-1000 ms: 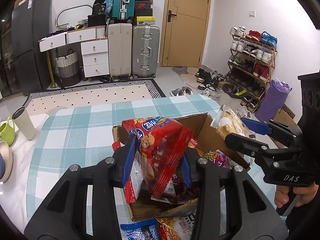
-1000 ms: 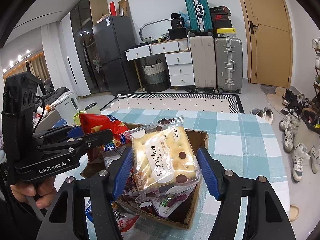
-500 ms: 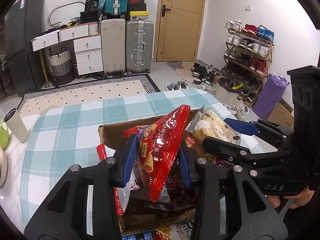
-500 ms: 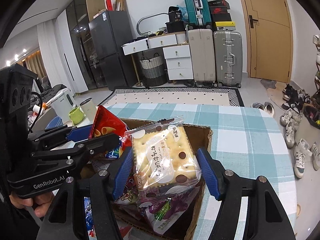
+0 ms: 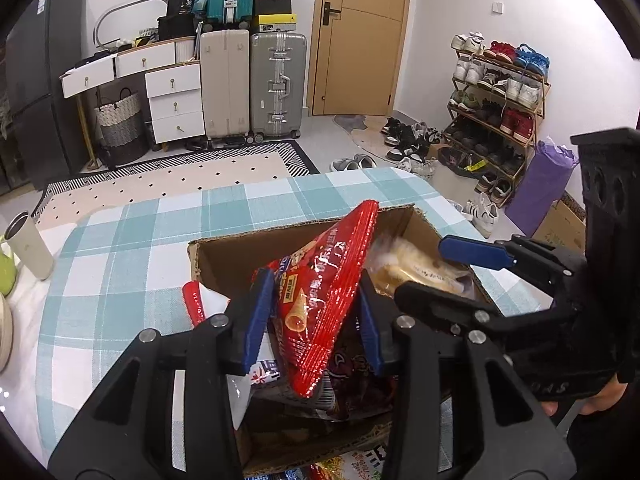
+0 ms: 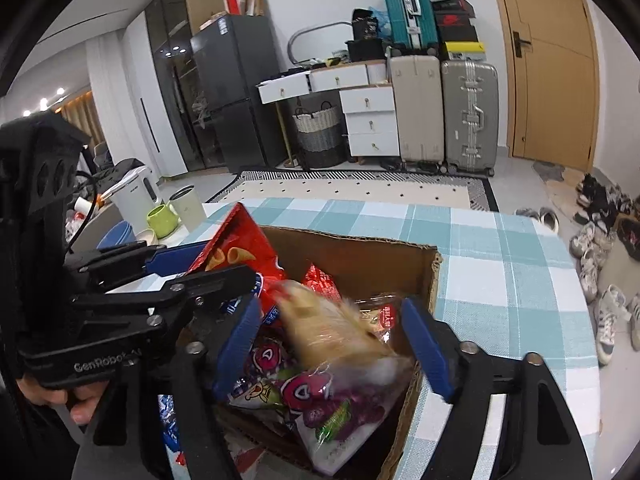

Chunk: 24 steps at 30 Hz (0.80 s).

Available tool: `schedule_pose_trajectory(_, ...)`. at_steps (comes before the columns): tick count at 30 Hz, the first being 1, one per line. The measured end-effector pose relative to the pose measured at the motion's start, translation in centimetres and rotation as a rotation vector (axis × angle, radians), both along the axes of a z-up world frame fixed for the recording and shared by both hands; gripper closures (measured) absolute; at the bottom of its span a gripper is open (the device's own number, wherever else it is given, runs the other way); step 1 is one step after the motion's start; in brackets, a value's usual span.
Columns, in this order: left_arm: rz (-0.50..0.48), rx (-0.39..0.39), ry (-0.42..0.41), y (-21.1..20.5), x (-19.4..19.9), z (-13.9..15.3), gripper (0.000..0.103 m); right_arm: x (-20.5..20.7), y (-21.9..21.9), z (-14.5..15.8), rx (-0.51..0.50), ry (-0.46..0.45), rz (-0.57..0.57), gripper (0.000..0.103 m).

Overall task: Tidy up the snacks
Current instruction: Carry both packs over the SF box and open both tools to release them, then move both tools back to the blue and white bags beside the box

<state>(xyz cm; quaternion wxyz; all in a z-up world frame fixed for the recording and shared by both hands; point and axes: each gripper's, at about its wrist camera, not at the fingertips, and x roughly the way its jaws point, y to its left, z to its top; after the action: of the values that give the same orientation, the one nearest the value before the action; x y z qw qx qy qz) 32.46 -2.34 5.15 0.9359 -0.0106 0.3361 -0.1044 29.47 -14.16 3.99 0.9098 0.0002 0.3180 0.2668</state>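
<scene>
Over the cardboard box (image 5: 224, 252), right gripper (image 6: 332, 344) jaws are opening.

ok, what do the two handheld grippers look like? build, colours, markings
Both are matte black plastic pistol-grip units with angular, silver-bolted fingers lined with blue pads. The left gripper shows white "GenRobot.AI" lettering on its side in the right wrist view, a boxy block with three round holes above, and a thin black cable. The right gripper has the same build, with its own holed block and partly readable white lettering.

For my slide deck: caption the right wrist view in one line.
Right gripper opening over the cardboard box, cracker pack dropping between its fingers; left gripper clamps a red snack bag.
</scene>
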Motion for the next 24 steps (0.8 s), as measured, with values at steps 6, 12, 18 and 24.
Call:
schedule_pose_trajectory(6, 0.036, -0.022, -0.011, 1.2, -1.8, 1.0, 0.029, -2.1, -1.2, 1.3, -0.004, -0.029, -0.037, 0.004)
schedule_pose_trajectory(12, 0.088, -0.042, -0.031, 2.9, -4.8, 2.6, 0.006, -4.8, -2.4, 2.2, -0.023, -0.01, -0.109, 0.001)
schedule_pose_trajectory(18, 0.131, -0.077, -0.035, 4.7, -9.2, 3.3, 0.001, -8.5, -2.5, 1.9, -0.015, 0.02, -0.133, 0.001)
schedule_pose_trajectory(24, 0.151, -0.054, -0.013, 6.1, -13.2, 2.9, 0.001, -11.6, -2.3, 1.0, -0.004, 0.046, -0.145, 0.001)
